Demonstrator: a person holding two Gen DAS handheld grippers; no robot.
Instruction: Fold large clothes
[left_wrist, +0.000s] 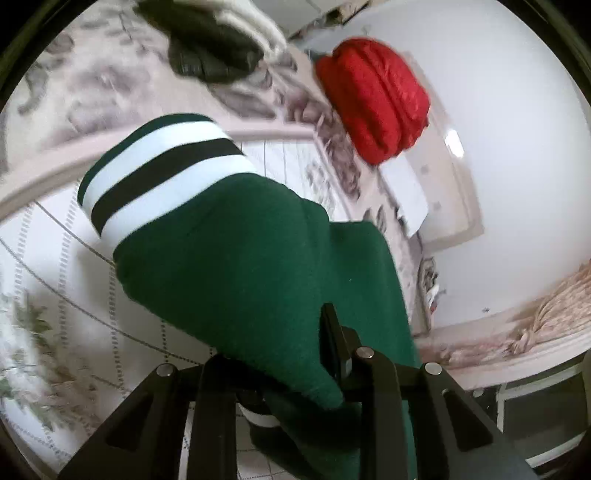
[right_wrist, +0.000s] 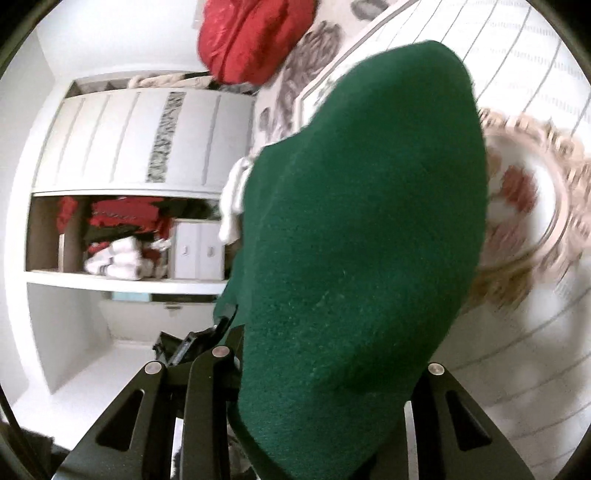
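A dark green sweater (left_wrist: 236, 258) with a white-and-black striped band (left_wrist: 162, 166) hangs lifted over the bed, draped across my left gripper (left_wrist: 317, 336). That gripper is shut on a fold of the green cloth. One black finger (left_wrist: 334, 343) shows; the other is hidden under the fabric. In the right wrist view the same green sweater (right_wrist: 362, 221) fills the middle and covers my right gripper (right_wrist: 258, 328), which is shut on its edge. Only the left finger (right_wrist: 225, 326) pokes out beside the cloth.
A white quilted bedspread (left_wrist: 55, 251) with a floral border lies below. A red puffer jacket (left_wrist: 373, 99) and a dark jacket (left_wrist: 210, 48) rest at the bed's far side. A white wardrobe (right_wrist: 140, 140) with a shelf of clothes (right_wrist: 110, 236) stands behind. A round fringed cushion (right_wrist: 524, 206) lies on the bed.
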